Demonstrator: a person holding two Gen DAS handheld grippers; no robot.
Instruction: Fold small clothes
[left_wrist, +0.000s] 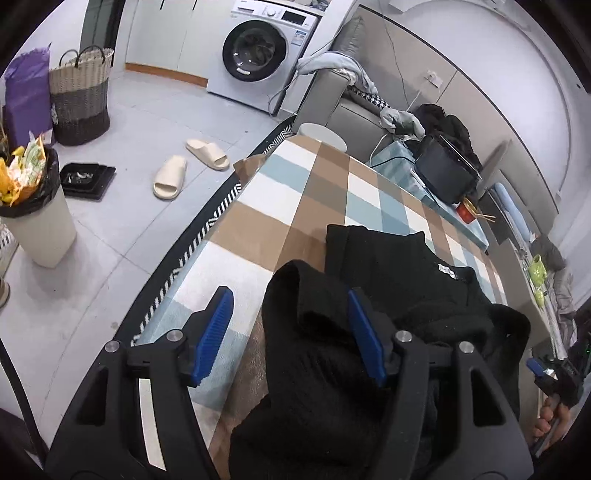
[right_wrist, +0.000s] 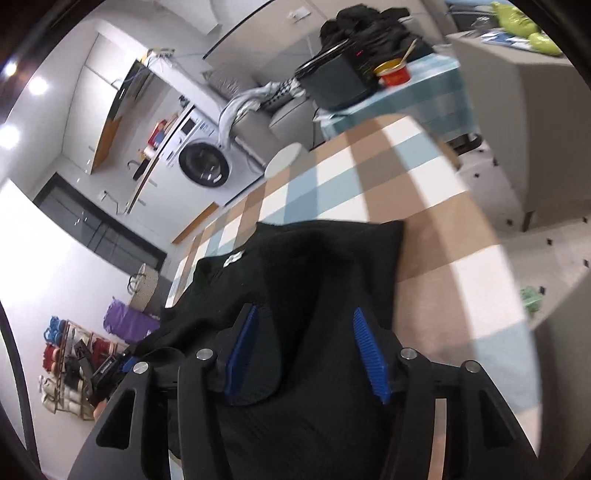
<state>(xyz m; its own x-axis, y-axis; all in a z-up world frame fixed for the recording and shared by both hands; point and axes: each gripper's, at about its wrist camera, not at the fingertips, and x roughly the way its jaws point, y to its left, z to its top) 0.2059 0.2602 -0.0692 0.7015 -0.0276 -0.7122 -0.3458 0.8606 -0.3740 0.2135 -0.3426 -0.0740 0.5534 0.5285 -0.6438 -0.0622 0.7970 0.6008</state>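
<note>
My left gripper (left_wrist: 291, 328) stands released, its jaws apart over the near edge of the black garment (left_wrist: 388, 280) on the checked cloth (left_wrist: 280, 206). My right gripper (right_wrist: 306, 350) is likewise released, the black garment lying slack between and beneath its pads.

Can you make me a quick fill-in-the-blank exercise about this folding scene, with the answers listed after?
1. The garment lying on the checked tablecloth is ____ in colour.
2. The ribbed pads on the left claw are ____ in colour.
3. The jaws of the right claw stand ____, not clamped on the fabric.
4. On the floor near the washing machine lies a pair of cream ____.

Missing words: black; blue; open; slippers
</note>
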